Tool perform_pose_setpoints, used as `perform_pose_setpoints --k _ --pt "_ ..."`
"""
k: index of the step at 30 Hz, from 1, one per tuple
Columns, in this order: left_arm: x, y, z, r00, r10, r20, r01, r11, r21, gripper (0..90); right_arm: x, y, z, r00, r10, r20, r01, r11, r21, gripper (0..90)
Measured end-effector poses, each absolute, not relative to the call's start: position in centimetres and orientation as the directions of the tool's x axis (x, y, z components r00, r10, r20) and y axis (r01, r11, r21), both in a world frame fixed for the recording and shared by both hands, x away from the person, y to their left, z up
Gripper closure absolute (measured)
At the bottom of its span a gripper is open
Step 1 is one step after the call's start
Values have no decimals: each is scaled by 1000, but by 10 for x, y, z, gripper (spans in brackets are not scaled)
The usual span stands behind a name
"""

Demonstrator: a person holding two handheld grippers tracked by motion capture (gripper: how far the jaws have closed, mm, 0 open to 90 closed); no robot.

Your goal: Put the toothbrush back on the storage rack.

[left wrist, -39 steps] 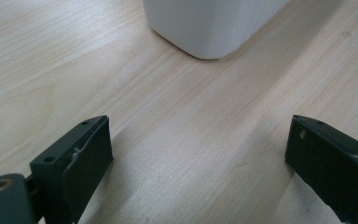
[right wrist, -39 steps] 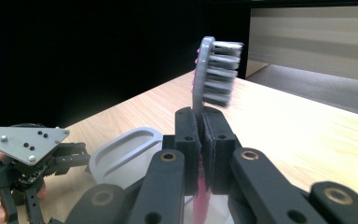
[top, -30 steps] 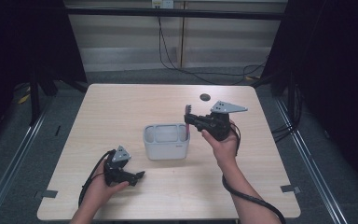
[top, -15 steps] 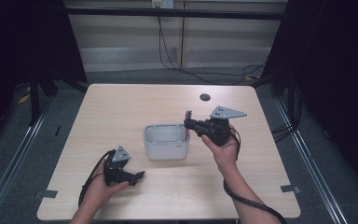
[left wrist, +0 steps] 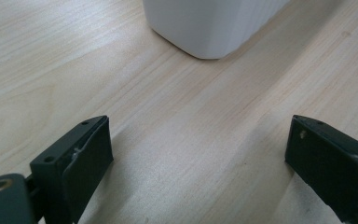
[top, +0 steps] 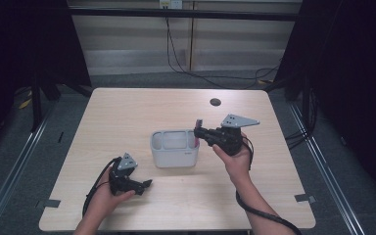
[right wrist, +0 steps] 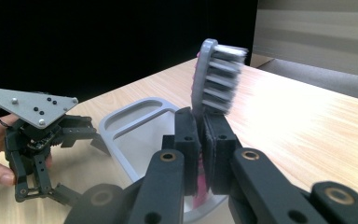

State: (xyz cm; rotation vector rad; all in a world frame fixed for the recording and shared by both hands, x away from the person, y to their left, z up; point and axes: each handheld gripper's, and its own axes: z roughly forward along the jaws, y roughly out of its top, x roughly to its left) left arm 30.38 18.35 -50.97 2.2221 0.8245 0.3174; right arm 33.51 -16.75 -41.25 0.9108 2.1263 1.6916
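My right gripper (top: 199, 133) is shut on a toothbrush (top: 199, 122) held upright, head up, at the right end of the white two-compartment container (top: 174, 157). In the right gripper view the grey head with white bristles (right wrist: 216, 74) rises above the jaws of the right gripper (right wrist: 203, 126). The pink handle runs down toward the container's near compartment (right wrist: 135, 116). The left gripper (top: 147, 184) rests on the table to the front left of the container, open with nothing between its jaws. In the left gripper view the left gripper (left wrist: 198, 154) faces a corner of the container (left wrist: 214, 23).
A small dark round hole (top: 215, 102) sits near the table's far right edge. Cables trail from both grippers toward the front edge. The left gripper with its grey plate (right wrist: 28, 107) lies beyond the container in the right gripper view.
The right gripper has sunk a little toward the container with the toothbrush still in it. The left gripper has stayed where it was.
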Motion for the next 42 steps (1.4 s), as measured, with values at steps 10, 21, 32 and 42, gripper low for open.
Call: perform_pose_setpoints --k 10,21,32,42 --pt "304 184 -510 764 645 -20 464 -527 712 68 333 -167 -414 -770 617 163 298 121 947 856" --pt "304 183 -510 763 646 -22 464 -525 713 68 329 -167 -417 -774 613 158 298 133 945 854" --pt "304 183 -510 764 645 -21 464 -526 713 68 326 -167 -419 -778 609 155 299 141 944 853" --pt "304 183 -510 764 645 -22 464 -526 713 68 325 -165 -423 -782 604 151 303 158 940 850"
